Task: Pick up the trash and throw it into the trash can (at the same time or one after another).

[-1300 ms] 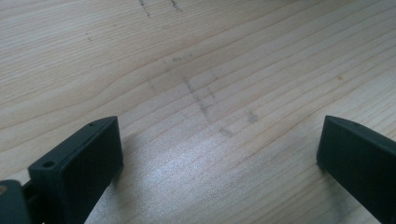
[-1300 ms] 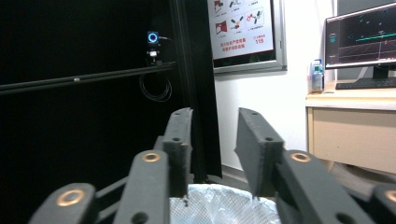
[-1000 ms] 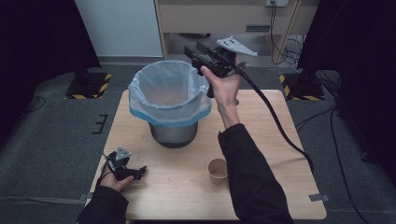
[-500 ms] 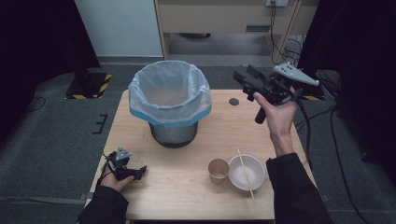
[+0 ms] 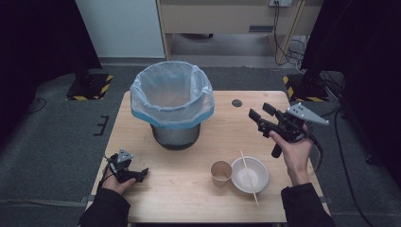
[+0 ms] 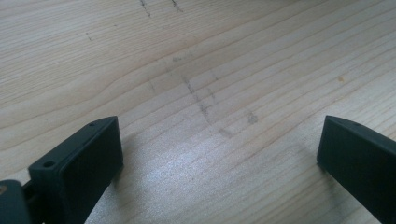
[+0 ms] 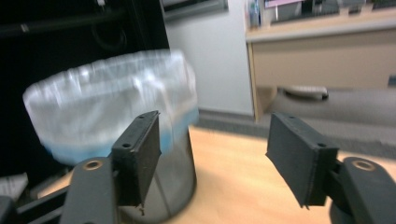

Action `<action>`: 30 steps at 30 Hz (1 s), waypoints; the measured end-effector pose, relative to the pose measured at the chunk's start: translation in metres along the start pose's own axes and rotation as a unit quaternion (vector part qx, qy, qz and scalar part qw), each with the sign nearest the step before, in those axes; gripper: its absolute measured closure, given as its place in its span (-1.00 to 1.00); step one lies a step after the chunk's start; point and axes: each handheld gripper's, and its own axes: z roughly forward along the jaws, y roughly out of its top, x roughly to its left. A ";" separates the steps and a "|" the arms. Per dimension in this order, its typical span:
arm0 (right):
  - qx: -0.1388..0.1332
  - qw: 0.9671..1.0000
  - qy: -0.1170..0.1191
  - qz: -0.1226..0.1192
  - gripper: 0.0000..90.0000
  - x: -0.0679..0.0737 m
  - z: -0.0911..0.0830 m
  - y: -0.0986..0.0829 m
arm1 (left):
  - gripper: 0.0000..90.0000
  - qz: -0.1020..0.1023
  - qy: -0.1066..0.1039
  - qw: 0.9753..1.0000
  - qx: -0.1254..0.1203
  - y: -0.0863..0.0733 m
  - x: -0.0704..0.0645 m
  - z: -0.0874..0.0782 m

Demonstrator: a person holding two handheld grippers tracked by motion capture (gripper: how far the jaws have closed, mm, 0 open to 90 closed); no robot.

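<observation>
Two claws work over one wooden table (image 5: 203,194), each held in a person's hand. Biggest on the table is the metal bin (image 5: 174,132), lined with a pale plastic bag (image 5: 171,94) whose blue hem folds over the rim; it stands toward 11 o'clock from the table's middle. In the right gripper view the bin (image 7: 177,182) and its bag (image 7: 107,107) show blurred behind the left black jaw.

Next in size is the white bowl (image 5: 249,175), at about 5 o'clock from the table's middle, with a thin wooden stick (image 5: 248,177) lying across it, one end past the rim toward 6 o'clock. A brown paper cup (image 5: 221,172) stands upright, touching or just beside the bowl at its 9 o'clock side. A small dark disc (image 5: 237,102) lies on the table near the far edge, at about 1 o'clock from the middle.

The right claw (image 5: 260,113) is held up over the table's right edge, at about 3 o'clock, pointing toward the bin; its jaws stand spread apart with nothing between them, well apart from bowl and cup. The right claw (image 7: 212,154) shows the same wide gap in its own view.

The left claw (image 5: 142,174) rests low at the near left corner, about 8 o'clock, its jaws released and spread over bare wood, as the left claw (image 6: 215,158) shows close above the table (image 6: 201,70).
</observation>
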 end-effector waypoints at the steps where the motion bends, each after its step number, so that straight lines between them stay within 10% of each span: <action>1: 0.011 1.000 -0.003 -0.001 -0.17 -0.001 -0.002 -0.008 | -1.00 0.000 0.000 1.000 0.000 0.000 0.000 0.000; 16: 0.139 0.990 -0.026 -0.001 0.12 -0.002 -0.016 -0.086 | -1.00 -0.001 0.000 1.000 0.000 0.000 0.000 0.000; 30: 0.238 0.970 -0.038 0.014 0.34 0.006 -0.015 -0.133 | -1.00 -0.001 -0.001 1.000 0.000 0.000 0.000 0.000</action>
